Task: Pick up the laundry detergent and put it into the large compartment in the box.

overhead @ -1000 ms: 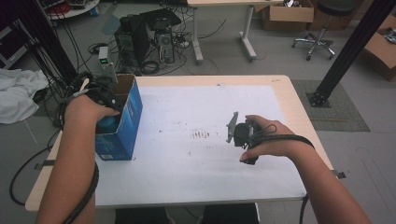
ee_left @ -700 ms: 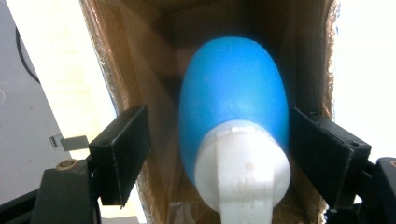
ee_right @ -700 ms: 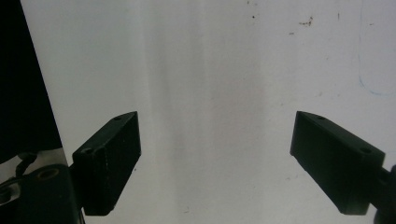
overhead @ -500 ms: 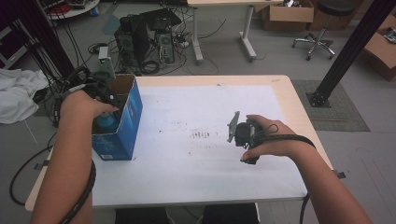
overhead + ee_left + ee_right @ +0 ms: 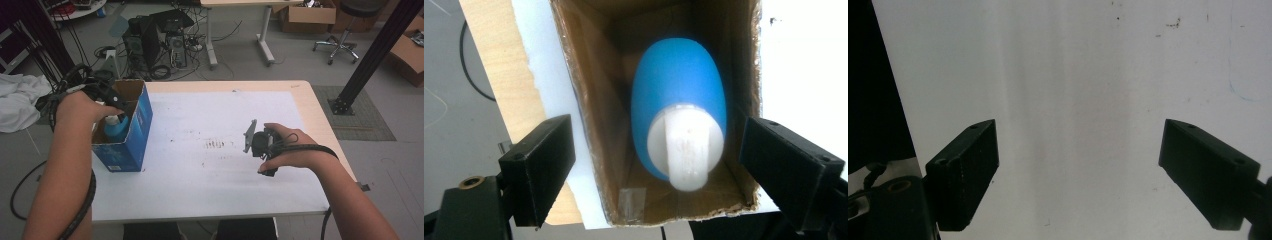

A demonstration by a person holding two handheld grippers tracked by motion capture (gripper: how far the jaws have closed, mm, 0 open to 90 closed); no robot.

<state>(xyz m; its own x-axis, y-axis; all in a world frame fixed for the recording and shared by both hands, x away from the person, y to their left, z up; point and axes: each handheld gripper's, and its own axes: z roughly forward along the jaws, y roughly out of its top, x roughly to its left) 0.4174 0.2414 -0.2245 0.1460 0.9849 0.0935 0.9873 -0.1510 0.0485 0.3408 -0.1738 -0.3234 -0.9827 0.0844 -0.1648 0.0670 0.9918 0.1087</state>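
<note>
A blue bottle (image 5: 679,85) with a white cap (image 5: 684,150) stands inside an open cardboard box (image 5: 594,125) with blue outer walls (image 5: 135,135) at the table's left edge. My left gripper (image 5: 659,137) hangs right above the box's opening, over the bottle (image 5: 115,129). Its jaws have just been opening and now stand apart on either side of the bottle without touching it. My right gripper (image 5: 1080,145) is open over the bare white tabletop (image 5: 1073,75) with nothing between its jaws. In the high view it sits mid-right (image 5: 262,147) in the person's hand.
The white sheet (image 5: 200,170) covers most of the wooden table. Faint dark marks (image 5: 217,144) lie at its middle. Beyond the far edge stand computer cases and cables (image 5: 160,40) on the floor. A black post (image 5: 370,55) stands at the right.
My left hand has lifted a little out of the box, and more of the blue bottle shows below it. The right hand has kept still.
</note>
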